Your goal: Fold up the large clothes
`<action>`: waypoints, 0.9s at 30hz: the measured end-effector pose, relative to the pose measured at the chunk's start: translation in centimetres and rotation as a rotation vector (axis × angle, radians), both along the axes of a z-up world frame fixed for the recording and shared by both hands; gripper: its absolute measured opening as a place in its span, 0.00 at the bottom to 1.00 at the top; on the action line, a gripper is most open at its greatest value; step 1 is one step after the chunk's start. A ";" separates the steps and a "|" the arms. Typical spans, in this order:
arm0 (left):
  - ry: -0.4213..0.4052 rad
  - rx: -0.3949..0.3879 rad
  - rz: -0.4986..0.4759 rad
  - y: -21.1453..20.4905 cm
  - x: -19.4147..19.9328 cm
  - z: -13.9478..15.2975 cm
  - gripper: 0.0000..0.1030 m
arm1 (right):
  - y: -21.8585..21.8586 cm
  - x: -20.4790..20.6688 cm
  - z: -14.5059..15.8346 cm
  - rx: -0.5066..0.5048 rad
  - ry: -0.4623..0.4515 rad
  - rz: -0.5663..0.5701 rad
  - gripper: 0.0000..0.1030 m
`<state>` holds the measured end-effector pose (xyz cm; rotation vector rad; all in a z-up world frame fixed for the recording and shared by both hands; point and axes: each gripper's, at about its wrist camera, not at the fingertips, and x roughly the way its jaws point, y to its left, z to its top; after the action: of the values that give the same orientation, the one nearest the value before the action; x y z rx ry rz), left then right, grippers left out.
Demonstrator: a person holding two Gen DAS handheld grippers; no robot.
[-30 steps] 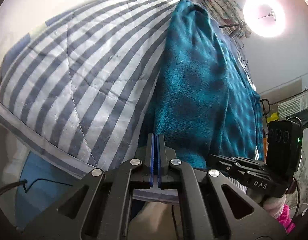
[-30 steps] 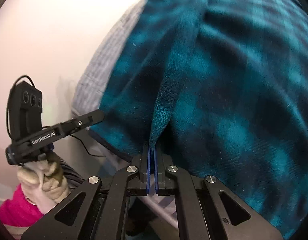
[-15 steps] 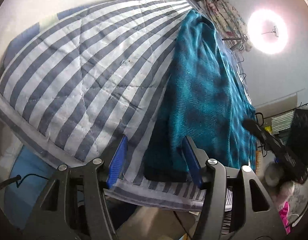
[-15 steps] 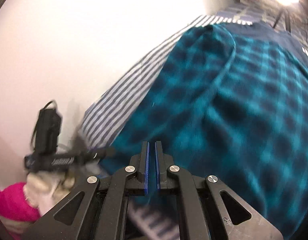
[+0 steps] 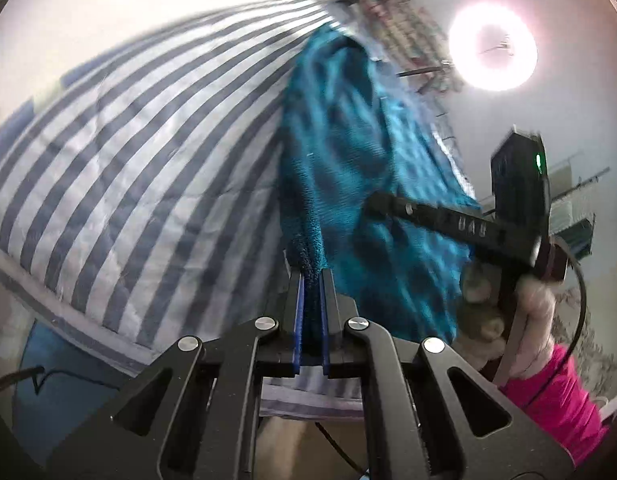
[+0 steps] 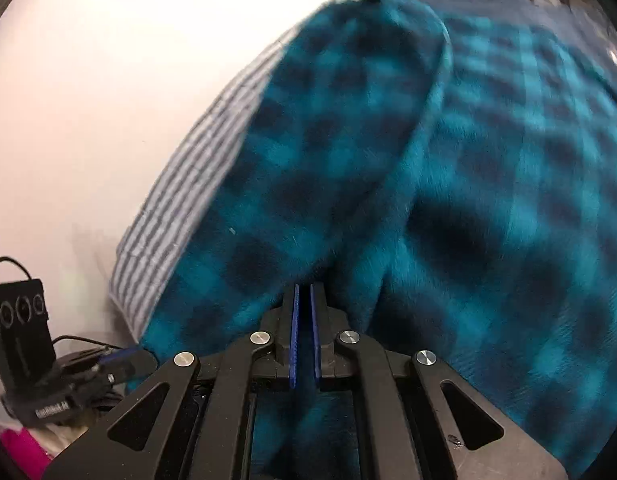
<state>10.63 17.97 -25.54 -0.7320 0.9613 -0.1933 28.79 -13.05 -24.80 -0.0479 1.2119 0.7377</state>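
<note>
My left gripper [image 5: 311,280] has just closed and is clamped on the near edge of the teal garment [image 5: 348,152], a thick wad of pile bunched between the blue pads. My right gripper [image 6: 303,292] has its jaws eased slightly apart; the cloth lies under and around them, but I cannot tell whether any of it sits in the narrow gap.

The garment lies on the striped quilt [image 5: 120,168], running from my left gripper toward one o'clock in the left view, with a long fold ridge climbing toward one o'clock in the right view.

To fold well, I think I should get a firm second pinch with the right before lifting, then raise both corners level so the edge stays taut and square.

The garment is plush fleece, checked in teal and dark blue, soft and heavy enough to sag and slip. The quilt is flat stitched cotton, grey and white stripes, with a grippy matte weave.
</note>
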 end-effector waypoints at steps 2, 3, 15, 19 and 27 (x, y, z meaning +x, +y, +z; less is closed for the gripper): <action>-0.024 -0.002 -0.008 -0.4 -0.1 0.6 0.04 | 0.9 0.4 1.9 -0.002 -0.039 0.019 0.33; -0.032 -0.006 -0.012 -0.7 0.1 0.9 0.04 | 1.4 0.8 2.9 -0.004 -0.061 0.026 0.50; -0.074 -0.036 -0.078 -2.2 1.2 1.3 0.03 | 10.6 7.2 2.5 -0.165 -0.068 0.056 0.55; -0.078 -0.027 -0.095 -2.5 1.7 1.2 0.03 | 12.2 8.9 0.1 -0.244 -0.067 0.023 0.55; -0.067 -0.020 -0.109 -4.0 3.3 1.2 0.03 | 13.4 10.6 -2.3 -0.393 -0.121 0.019 0.37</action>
<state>13.93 14.02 -24.32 -0.6876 0.9370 -0.3219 39.37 0.36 -27.11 -0.4237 1.2265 0.4964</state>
